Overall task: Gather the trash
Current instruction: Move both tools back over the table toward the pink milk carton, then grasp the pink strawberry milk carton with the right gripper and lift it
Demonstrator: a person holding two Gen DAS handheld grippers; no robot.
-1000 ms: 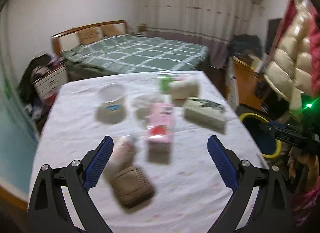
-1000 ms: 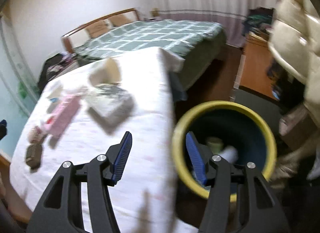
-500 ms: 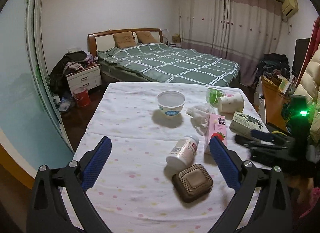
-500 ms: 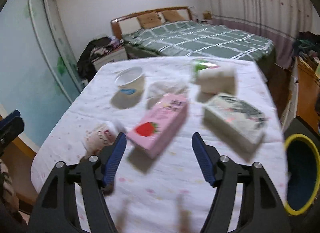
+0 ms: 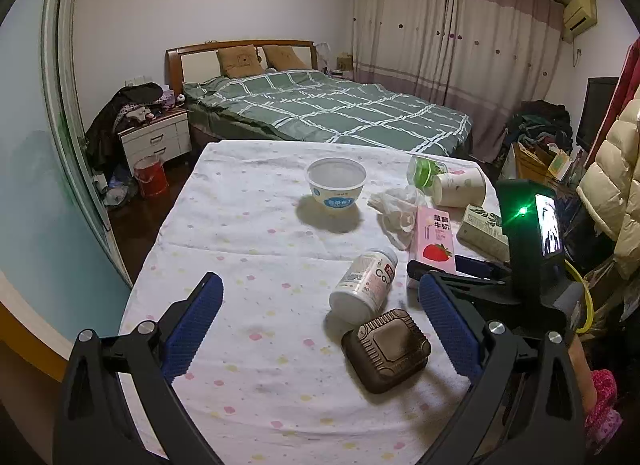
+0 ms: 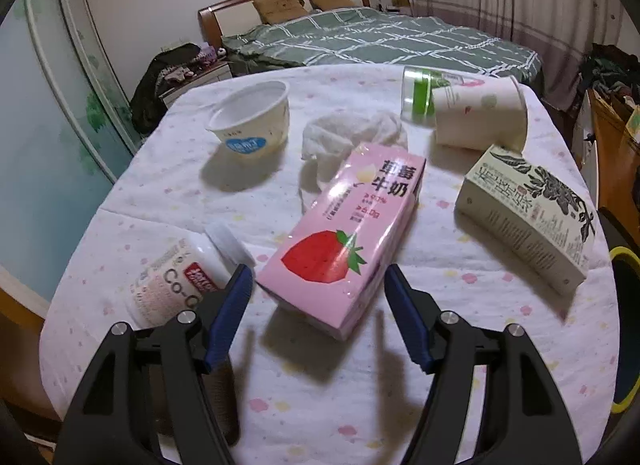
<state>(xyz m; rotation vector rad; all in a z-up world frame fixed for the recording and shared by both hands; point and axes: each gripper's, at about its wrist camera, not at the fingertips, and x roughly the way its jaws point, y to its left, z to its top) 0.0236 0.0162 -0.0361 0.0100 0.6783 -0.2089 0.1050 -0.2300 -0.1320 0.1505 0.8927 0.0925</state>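
Observation:
Trash lies on a white-clothed table. My right gripper is open just in front of a pink strawberry milk carton, its near end between the fingers; the carton also shows in the left wrist view. A white Co-Q bottle lies to its left, a cream box to its right. Behind are a white bowl, crumpled tissue, a paper cup and a green-banded clear cup. My left gripper is open and empty over the table, near a brown square container.
A yellow-rimmed bin stands off the table's right edge. A bed lies beyond the table, a nightstand and red bucket at left. Coats hang at right.
My right gripper has swung from the yellow bin back over the table and closed in on the pink carton. My left gripper has pulled back slightly and steadied.

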